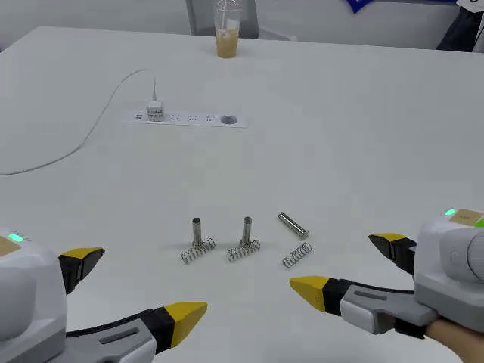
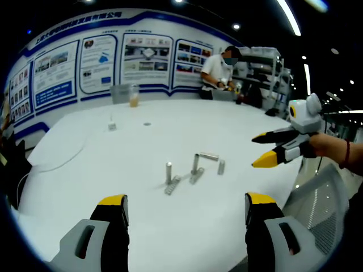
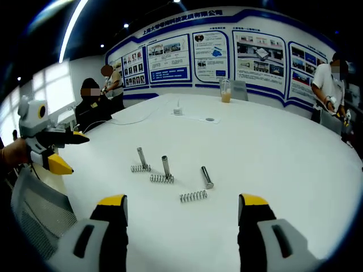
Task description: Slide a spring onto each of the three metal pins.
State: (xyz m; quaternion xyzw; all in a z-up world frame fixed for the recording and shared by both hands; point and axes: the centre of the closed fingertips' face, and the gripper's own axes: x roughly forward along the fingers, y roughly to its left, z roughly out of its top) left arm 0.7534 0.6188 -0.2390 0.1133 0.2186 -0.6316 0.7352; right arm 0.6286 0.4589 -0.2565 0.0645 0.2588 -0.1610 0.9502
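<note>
Two metal pins stand upright on the white table, a left pin [image 1: 197, 231] and a middle pin [image 1: 246, 230]. The third pin [image 1: 293, 224] lies flat to their right. Three springs lie on the table: one [image 1: 197, 252] at the left pin's foot, one [image 1: 243, 250] at the middle pin's foot, one [image 1: 296, 255] below the flat pin. My left gripper [image 1: 133, 285] hovers open at the near left. My right gripper [image 1: 352, 262] is open at the near right, close to the right spring. Neither holds anything. The left gripper view has the pins [image 2: 195, 163] ahead; the right gripper view has them [image 3: 165, 166] too.
A white power strip [image 1: 185, 118] with a plugged cable lies further back on the table. A plastic cup with a drink [image 1: 227, 34] stands at the far edge. People stand by the wall [image 2: 220, 71] and sit at the table's side [image 3: 93, 102].
</note>
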